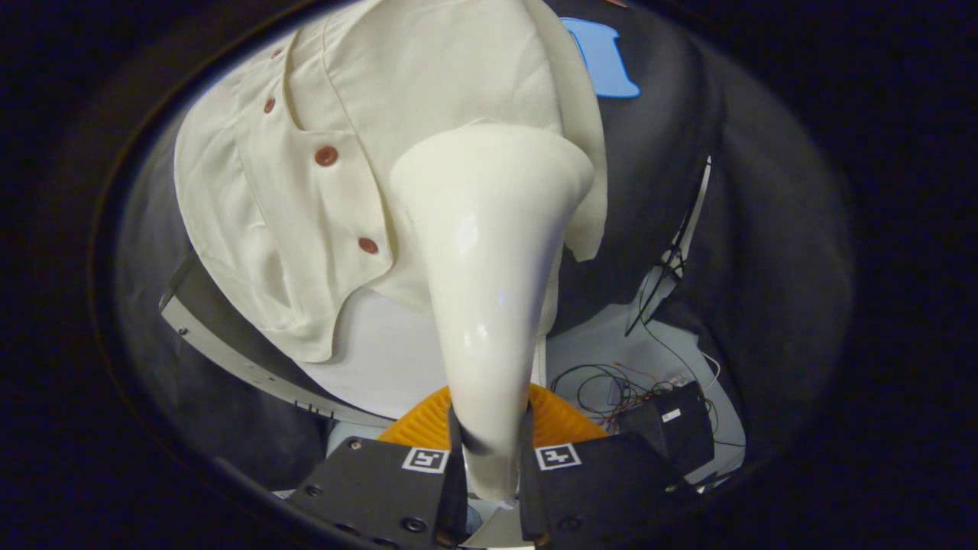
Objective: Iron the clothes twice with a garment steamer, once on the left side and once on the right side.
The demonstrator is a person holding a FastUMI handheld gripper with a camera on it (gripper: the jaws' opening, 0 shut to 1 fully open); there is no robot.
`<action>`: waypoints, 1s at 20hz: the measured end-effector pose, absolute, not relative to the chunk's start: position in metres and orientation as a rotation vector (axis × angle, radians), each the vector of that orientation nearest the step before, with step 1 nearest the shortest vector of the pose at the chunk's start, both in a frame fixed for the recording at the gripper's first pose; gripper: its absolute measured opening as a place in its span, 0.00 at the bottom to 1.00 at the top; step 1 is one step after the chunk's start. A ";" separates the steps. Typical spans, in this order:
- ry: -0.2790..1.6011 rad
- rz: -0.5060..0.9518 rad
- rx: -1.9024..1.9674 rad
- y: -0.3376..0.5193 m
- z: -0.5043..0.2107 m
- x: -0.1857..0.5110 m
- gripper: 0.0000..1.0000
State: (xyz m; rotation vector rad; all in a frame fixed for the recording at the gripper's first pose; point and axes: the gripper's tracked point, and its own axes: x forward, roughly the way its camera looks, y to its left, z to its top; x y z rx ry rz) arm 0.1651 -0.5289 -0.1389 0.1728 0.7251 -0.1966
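Gripping the garment steamer (489,290) by its narrow handle, fingers (457,466) clenched on both sides. Running its long axis straight ahead, wide head pressing against the cream shirt (306,198) just right of the buttoned placket (326,156). Hanging beyond, left of the head, the unreached panel; orange ribbed pad (561,420) lying near the fingers.

A pale table (611,344) bears tangled wires (611,386); a black box (676,424) beside them.
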 end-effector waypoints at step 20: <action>0.761 -0.324 0.286 -0.464 -0.193 0.101 0.27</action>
